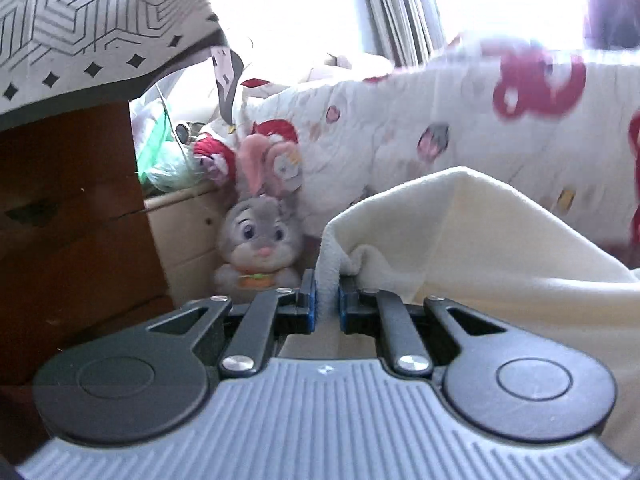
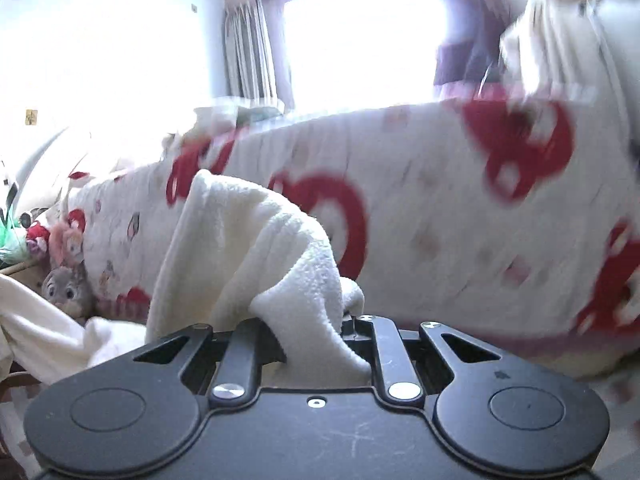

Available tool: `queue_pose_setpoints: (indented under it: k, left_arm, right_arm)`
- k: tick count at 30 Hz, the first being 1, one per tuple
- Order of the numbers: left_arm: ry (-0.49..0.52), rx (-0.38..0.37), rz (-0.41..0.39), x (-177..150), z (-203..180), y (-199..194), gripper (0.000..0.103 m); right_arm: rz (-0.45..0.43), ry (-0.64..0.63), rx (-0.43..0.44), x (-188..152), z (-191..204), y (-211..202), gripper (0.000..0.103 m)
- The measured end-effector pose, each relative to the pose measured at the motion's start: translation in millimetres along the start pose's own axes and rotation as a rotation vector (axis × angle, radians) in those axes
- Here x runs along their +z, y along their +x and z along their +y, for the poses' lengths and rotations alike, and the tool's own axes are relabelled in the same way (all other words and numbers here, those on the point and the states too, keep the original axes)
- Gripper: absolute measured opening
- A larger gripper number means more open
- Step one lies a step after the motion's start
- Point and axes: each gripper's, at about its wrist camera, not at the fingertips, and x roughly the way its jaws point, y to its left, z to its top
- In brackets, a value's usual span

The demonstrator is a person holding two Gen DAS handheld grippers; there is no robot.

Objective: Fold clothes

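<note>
While both jaws clamp, cream garment (image 1: 500, 240) bunches between.

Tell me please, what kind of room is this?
Most likely a bedroom at home. A quilt with red prints lies heaped across the view, a plush rabbit sits beside it, and curtains hang at a bright window.

No legible text or labels anywhere.

The left black plastic two-finger gripper (image 1: 327, 302) is showing blue pads on its fingertips (image 1: 311, 304), silver screws at the linkage pivots and a ribbed grey housing — the right black gripper (image 2: 320, 328) is showing matching screws and a scuffed, smooth body.
</note>
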Motion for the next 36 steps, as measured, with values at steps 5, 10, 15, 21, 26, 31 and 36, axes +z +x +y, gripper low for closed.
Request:
queue_pose_setpoints:
  k: [5, 10, 15, 21, 26, 31, 36]
  left_arm:
    - [-0.016, -0.001, -0.043, 21, -7, -10, 0.011]
    - [0.039, 0.057, 0.005, 28, -22, 32, 0.011]
    - [0.176, 0.197, 0.185, -10, -33, 129, 0.011]
    - [0.235, 0.116, 0.602, -133, -65, 191, 0.016]
    - [0.279, -0.054, 0.606, -196, -115, 143, 0.024]
    - [0.174, -0.263, 0.561, -191, -136, 68, 0.044]
    - [0.159, -0.455, 0.565, -176, -174, 27, 0.054]
  right_arm:
    - [-0.033, -0.099, -0.051, 58, 11, -69, 0.019]
    - [0.044, -0.191, -0.067, 55, 1, -19, 0.043]
    - [0.331, 0.115, 0.031, -5, -64, 96, 0.057]
    - [0.486, 0.081, -0.050, -96, -95, 102, 0.058]
    - [0.545, -0.031, -0.069, -167, -111, 54, 0.058]
    - [0.559, 0.044, -0.065, -215, -121, 24, 0.058]
    - [0.600, 0.181, -0.015, -227, -119, 43, 0.058]
